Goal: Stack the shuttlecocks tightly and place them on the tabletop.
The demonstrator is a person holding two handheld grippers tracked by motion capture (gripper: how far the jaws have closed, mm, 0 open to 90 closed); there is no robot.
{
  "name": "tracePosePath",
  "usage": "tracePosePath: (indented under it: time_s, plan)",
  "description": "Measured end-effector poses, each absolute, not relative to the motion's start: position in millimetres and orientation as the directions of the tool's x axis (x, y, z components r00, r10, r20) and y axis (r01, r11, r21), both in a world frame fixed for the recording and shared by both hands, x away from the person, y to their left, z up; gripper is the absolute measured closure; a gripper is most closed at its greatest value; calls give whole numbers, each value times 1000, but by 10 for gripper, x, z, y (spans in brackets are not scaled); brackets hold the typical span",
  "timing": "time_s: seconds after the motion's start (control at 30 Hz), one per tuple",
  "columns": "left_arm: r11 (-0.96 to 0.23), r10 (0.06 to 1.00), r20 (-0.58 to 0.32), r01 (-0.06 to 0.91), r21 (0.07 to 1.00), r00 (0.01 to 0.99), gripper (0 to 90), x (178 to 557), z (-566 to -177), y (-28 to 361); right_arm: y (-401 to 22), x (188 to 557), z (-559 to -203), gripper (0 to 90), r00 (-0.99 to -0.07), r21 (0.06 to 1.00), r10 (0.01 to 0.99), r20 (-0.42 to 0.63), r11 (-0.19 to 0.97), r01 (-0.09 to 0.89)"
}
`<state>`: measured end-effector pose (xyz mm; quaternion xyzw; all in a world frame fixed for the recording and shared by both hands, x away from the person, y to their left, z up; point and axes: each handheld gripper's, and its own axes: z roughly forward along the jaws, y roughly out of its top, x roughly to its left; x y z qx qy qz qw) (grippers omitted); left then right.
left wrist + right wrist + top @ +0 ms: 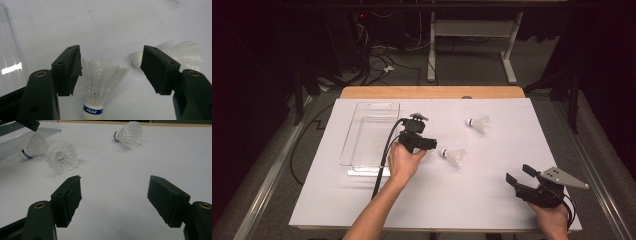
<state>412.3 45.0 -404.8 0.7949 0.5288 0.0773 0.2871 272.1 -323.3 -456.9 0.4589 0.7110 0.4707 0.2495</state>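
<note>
Right now, near shuttlecock [100, 85]: lies on the white table sheet [472, 200] between the left gripper's jaws in the left gripper view, nothing touching it.
Its long axis: cork base with a blue "PEAK" band toward 6 o'clock in the left gripper view, feather skirt fanning toward 12; in the high view the same shuttlecock [453, 156] has its cork at 9 o'clock and feathers at 3.
Left gripper [424, 145]: jaws spread wide, one on each side of the feathers, not clamped.
Far shuttlecock [478, 123]: at 1 o'clock from the near one, well apart, cork at 9 o'clock, feathers at 3.
Third shuttlecock [33, 146]: seen in the right gripper view just beside the near one, blue-banded cork toward 8 o'clock.
Clear plastic tray [357, 155]: at 9 o'clock from the left gripper, long axis running 12 to 6; whether anything lies in it, cannot tell.
Right gripper [520, 176]: near the table's 5 o'clock corner, jaws apart, nothing between them.
</note>
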Motion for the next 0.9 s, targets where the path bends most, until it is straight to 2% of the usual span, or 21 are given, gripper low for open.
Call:
tracePosePath:
  time_s: [0.33, 0.63, 0.9]
  plan:
    - [-258, 901, -188, 832, 491, 391, 340, 4234, -4103, 494, -3236, 2727, -4571, 275, -455, 897, 887, 78, 137, 420]
    - [-286, 899, -180, 846, 450, 400, 334, 4274, -4175, 447, -3229, 2731, -4572, 275, -459, 896, 885, 78, 139, 421]
    - [-317, 894, -160, 843, 434, 419, 415, 4250, -4187, 428, -3223, 2735, -4572, 275, -463, 897, 883, 77, 142, 419]
